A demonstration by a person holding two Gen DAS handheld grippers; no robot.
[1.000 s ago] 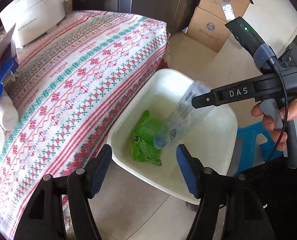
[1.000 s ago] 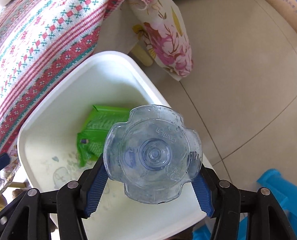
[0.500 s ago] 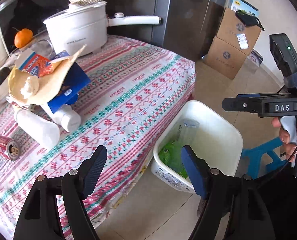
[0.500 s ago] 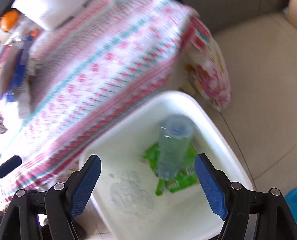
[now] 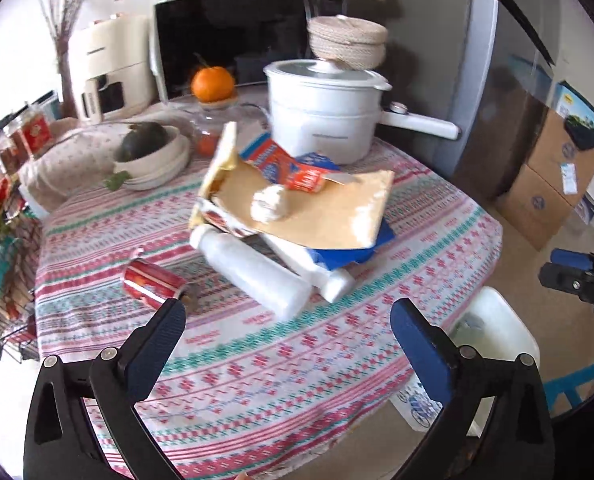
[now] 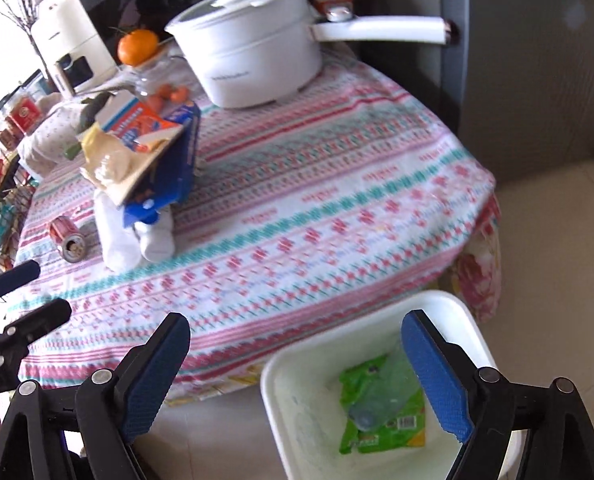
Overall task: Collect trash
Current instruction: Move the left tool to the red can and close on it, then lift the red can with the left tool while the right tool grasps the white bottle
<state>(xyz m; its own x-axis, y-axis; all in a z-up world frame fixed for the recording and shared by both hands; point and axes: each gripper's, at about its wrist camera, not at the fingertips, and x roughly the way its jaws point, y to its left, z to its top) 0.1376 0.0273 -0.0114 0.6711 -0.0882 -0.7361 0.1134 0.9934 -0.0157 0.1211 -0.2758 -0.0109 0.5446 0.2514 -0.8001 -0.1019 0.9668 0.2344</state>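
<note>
With both sets of jaws spread wide and nothing between them, neither tool holds anything; both have just been opening.

Left hand-held gripper (image 5: 287, 330): blue pads far apart, over the patterned tabletop (image 5: 257, 372). Just ahead of its left pad, a red can (image 5: 153, 282) lies on its side. Ahead and centred, two white bottles (image 5: 253, 270) lie side by side, partly under a heap: brown paper (image 5: 321, 212) with a crumpled white wad (image 5: 268, 203) on it, a blue box (image 5: 345, 254) beneath, an orange-and-blue carton (image 5: 293, 168) behind. Further ahead, a white lidded pot (image 5: 321, 116) with a long handle, and an orange (image 5: 212, 84).

Right hand-held gripper (image 6: 297, 372): pads likewise empty. Directly below its right pad, a white bin (image 6: 297, 364) stands on the floor against the tabletop's hanging cloth. Inside lie a green wrapper (image 6: 377, 436) and, on top of it, a clear plastic bottle (image 6: 381, 396).

Left tool is visible at the left edge of the right view; right tool at the right edge of the left view.
</note>
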